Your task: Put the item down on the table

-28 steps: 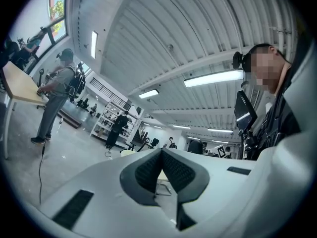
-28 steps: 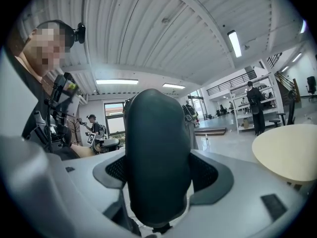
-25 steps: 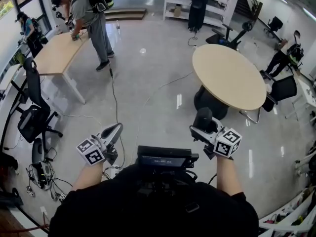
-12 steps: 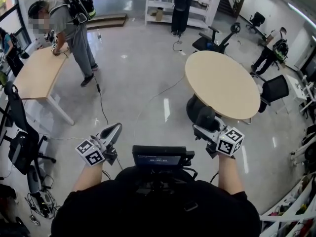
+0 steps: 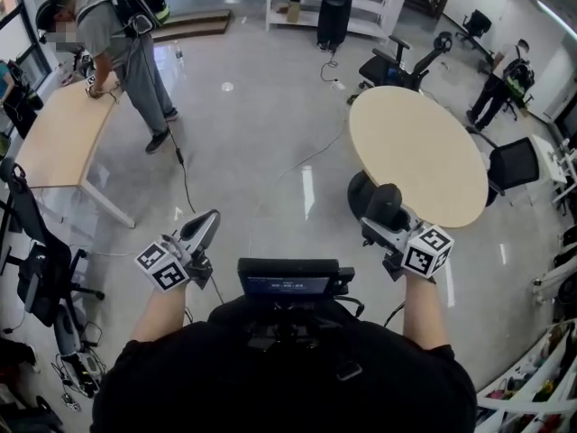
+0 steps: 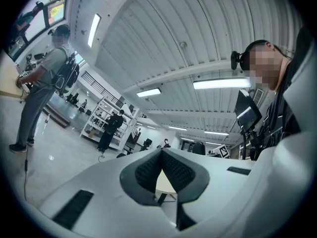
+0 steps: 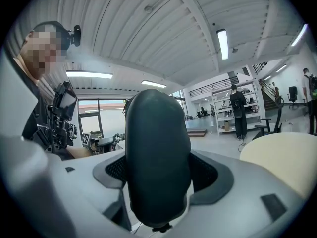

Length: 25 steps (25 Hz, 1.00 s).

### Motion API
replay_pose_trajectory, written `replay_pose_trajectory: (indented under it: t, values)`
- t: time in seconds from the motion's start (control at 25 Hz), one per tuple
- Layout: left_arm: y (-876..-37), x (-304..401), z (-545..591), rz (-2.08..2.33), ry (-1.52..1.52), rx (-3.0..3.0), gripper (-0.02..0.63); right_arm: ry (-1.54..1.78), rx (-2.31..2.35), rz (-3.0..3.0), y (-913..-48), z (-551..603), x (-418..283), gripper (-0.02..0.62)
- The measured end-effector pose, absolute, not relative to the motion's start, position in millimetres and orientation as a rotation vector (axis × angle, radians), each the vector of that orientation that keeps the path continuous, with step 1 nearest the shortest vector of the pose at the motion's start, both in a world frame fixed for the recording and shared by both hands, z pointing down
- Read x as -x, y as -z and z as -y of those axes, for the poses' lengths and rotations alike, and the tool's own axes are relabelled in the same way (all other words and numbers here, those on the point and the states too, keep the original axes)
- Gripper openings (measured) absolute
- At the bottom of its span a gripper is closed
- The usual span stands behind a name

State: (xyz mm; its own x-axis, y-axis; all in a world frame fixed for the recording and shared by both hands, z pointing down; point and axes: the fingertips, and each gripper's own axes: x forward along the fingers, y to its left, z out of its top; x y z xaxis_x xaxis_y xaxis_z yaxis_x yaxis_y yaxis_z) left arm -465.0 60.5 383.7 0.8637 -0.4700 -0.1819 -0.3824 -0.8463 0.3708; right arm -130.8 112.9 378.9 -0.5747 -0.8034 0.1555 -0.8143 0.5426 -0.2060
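**Item pinched, round counter ahead**

Dark, smooth and rounded, the item sits gripped between the pads of the right tool, lower right of centre in the head view. The left tool is pressed together on nothing. The counter lies bare at upper right, just beyond. To do this well, carry the item level past the near rim, lower it until its base bears, and only then spread the tool. A dark chair is tucked under that rim — keep above it. The floor at centre is open.
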Motion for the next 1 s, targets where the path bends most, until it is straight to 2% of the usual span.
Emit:
replay_pose_trajectory:
  t: [0.4,0.72,1.0]
  values:
    - [-387.7,394.6,42.7,0.776,0.393,-2.685,-0.006,-0.431,-1.325,2.793,-405.2,21.7,50.5,0.350]
    - [-377.2,302.8,114.9,0.815,0.391,-2.693,-0.006,-0.408,-1.269,2.826,-410.1,112.4,-35.8,0.350]
    - [-392.5,297.9,164.2,0.765,0.351,-2.682,-0.006,-0.456,-1.305,2.795,-423.6,149.9,-33.2,0.350]
